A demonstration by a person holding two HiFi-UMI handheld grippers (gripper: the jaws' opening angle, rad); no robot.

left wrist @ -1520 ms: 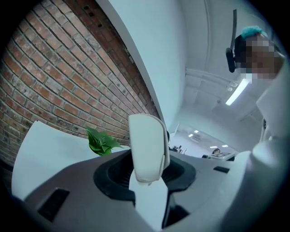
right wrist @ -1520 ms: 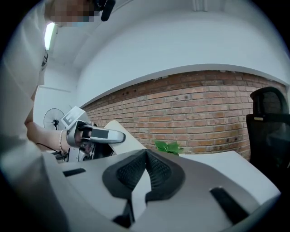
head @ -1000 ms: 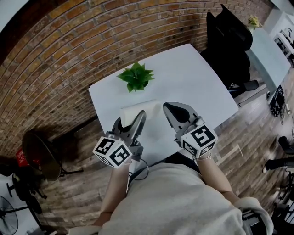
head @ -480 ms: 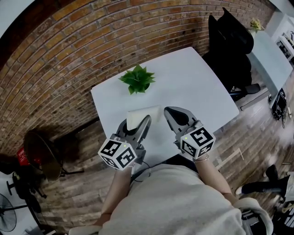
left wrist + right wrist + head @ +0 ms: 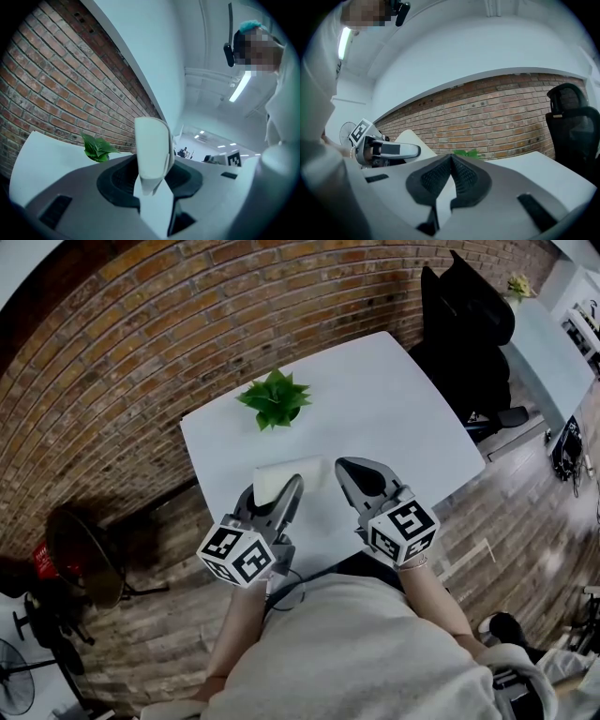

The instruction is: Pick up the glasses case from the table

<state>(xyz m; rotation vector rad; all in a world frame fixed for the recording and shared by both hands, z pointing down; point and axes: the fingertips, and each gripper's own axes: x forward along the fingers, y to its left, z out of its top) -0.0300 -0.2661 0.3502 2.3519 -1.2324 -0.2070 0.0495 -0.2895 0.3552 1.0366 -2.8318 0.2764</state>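
While the left gripper [image 5: 272, 486] has its jaws partway apart and pressed on either side of the glasses case [image 5: 289, 472], the right gripper [image 5: 351, 466] sits just beside it with its jaws closed together and nothing between them. In the left gripper view the white case fills the gap between the two dark pads, and its rounded end sticks out well past them. From the head view the case is over the near part of the white table [image 5: 394, 399], close to the edge where the person stands. In the right gripper view it looks lifted clear of the top (its lower edge is hidden there, so that is not certain).

Both grippers point away from the person and across the table, roughly side by side, with the case between them but touching only the left one.

Farther back on the table, near the far edge, stands a small green plant [image 5: 275, 397], well apart from the case and both grippers. Behind the table is a brick wall [image 5: 141, 352]. A black office chair [image 5: 469, 324] stands off the table's right corner, and a dark fan [image 5: 84, 559] stands on the wooden floor [image 5: 169, 615] to the left.
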